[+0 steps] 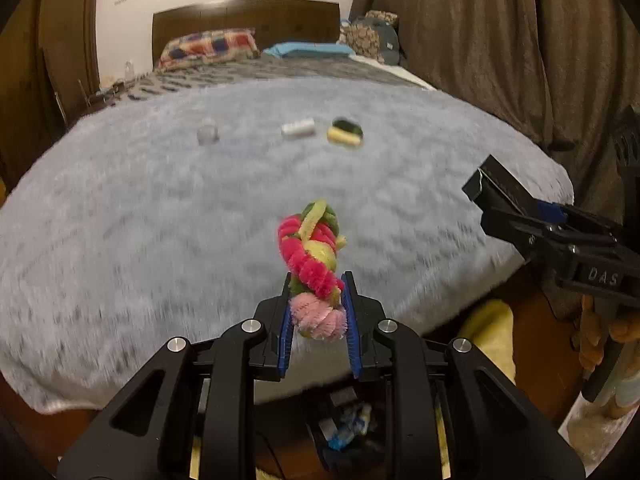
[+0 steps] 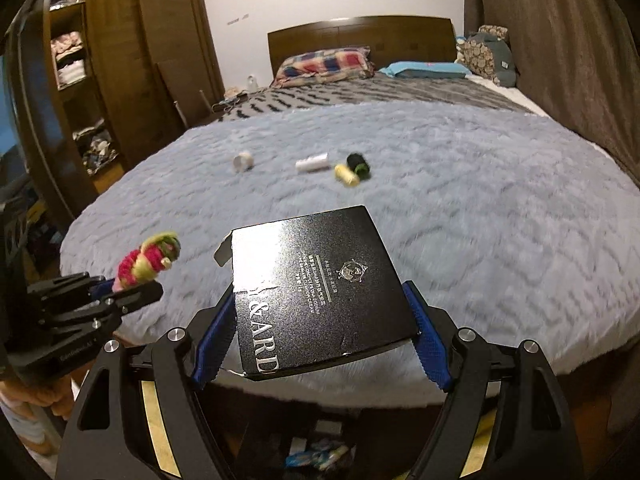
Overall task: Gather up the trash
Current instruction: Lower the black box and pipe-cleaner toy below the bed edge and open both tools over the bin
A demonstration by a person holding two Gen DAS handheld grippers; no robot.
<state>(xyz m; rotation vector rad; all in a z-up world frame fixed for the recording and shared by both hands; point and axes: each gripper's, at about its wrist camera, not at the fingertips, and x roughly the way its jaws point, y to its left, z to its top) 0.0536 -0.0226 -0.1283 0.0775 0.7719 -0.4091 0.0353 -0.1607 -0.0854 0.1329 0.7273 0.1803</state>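
My left gripper (image 1: pixel 316 304) is clamped on a twisted bundle of pipe cleaners (image 1: pixel 314 256), pink, red, yellow and green, held above the near edge of the grey-blue fleece blanket (image 1: pixel 160 208). I judge the bundle very light, soft and springy; the fuzz grips the pads well, and the wire core should keep its shape. I have it by the near end, so the far end stands free and may wobble.

My right gripper (image 2: pixel 324 316) is closed across the two side edges of a flat black cardboard box (image 2: pixel 316 284), also over the near edge of the bed. I judge the box light and fairly stiff but crushable; its glossy face looks slippery, so the edges are the correct place to hold. One corner flap at the far left looks torn or loose.

Far on the blanket, left to right, lie a small white ring, possibly a tape roll (image 2: pixel 243 161), a white thread spool (image 2: pixel 312 163), a yellow spool (image 2: pixel 346 175) and a dark spool (image 2: pixel 358 165) touching it. All are motion-blurred.

Below the bed edge, between the gripper arms, a container holding some wrappers (image 2: pixel 316 456) is partly hidden; I cannot confirm it is the bin.
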